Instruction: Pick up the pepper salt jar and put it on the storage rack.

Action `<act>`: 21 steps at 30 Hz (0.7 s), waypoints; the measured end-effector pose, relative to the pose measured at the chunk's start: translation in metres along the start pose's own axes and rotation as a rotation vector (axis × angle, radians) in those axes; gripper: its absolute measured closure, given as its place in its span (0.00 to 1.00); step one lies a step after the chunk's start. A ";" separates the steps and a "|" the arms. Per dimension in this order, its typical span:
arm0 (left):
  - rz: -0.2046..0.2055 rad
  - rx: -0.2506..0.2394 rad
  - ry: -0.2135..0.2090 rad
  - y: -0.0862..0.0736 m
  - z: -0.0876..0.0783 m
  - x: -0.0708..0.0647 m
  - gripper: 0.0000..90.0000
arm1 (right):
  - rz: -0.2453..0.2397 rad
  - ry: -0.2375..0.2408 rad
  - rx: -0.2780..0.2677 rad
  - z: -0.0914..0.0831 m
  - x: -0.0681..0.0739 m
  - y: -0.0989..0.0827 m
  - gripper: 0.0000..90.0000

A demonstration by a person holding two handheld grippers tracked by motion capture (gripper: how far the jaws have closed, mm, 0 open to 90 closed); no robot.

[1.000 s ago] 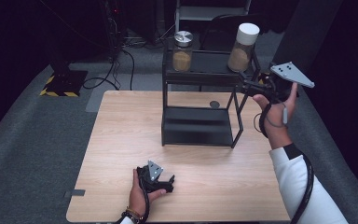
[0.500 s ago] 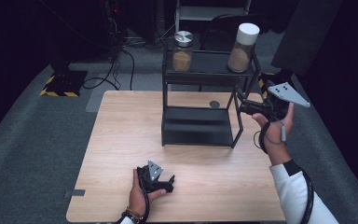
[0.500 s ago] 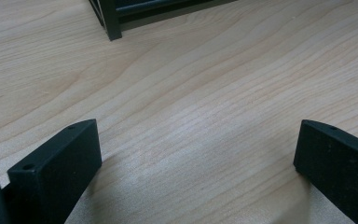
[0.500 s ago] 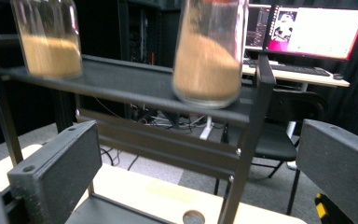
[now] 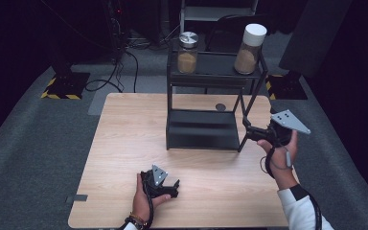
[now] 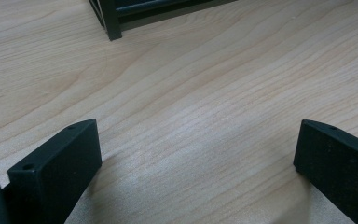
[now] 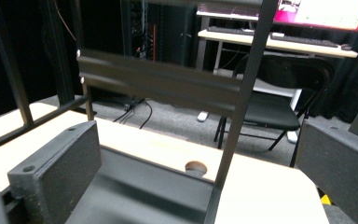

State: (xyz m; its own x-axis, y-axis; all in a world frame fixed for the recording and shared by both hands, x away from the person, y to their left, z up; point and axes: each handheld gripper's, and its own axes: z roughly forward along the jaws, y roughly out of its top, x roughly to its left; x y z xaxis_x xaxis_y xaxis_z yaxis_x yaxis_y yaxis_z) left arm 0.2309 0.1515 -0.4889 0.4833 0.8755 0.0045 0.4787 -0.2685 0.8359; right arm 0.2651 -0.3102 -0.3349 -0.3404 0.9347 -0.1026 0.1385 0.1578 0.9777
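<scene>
A black two-tier metal rack (image 5: pixel 206 129) stands on the far half of the wooden table (image 5: pixel 124 143). On its top shelf sit a short glass jar with a metal lid (image 5: pixel 188 52) and a taller jar with a white lid (image 5: pixel 249 49), both holding brown grains. My right gripper (image 5: pixel 246 125) is open, held in the air just outside the rack's front right leg (image 7: pixel 235 121), level with the lower shelf (image 7: pixel 140 191). My left gripper (image 5: pixel 173 188) lies low on the table near the front edge, open, with bare wood (image 6: pixel 191 140) between its jaws.
A round cable hole (image 5: pixel 220 107) sits in the table behind the rack. A black chair (image 7: pixel 270 107) and a desk with a monitor stand beyond. Cables trail on the grey carpet (image 5: pixel 38 139) around the table.
My right gripper has come down and toward me, from beside the tall jar on the top shelf to the height of the lower shelf. The left gripper has stayed put.
</scene>
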 end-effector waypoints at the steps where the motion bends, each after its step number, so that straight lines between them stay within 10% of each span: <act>1: 0.000 0.000 0.000 0.000 0.000 0.000 0.01 | 0.002 0.006 0.010 -0.001 0.000 -0.004 0.00; 21: -0.005 -0.001 0.002 0.000 0.001 -0.001 0.01 | 0.006 0.052 0.157 -0.015 0.005 -0.064 0.00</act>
State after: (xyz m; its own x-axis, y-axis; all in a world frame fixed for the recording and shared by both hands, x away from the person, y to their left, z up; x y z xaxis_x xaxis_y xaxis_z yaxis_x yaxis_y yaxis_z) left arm 0.2309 0.1505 -0.4891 0.4789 0.8778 0.0015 0.4805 -0.2635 0.8365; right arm 0.2406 -0.3208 -0.3949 -0.3860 0.9187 -0.0833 0.2834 0.2040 0.9371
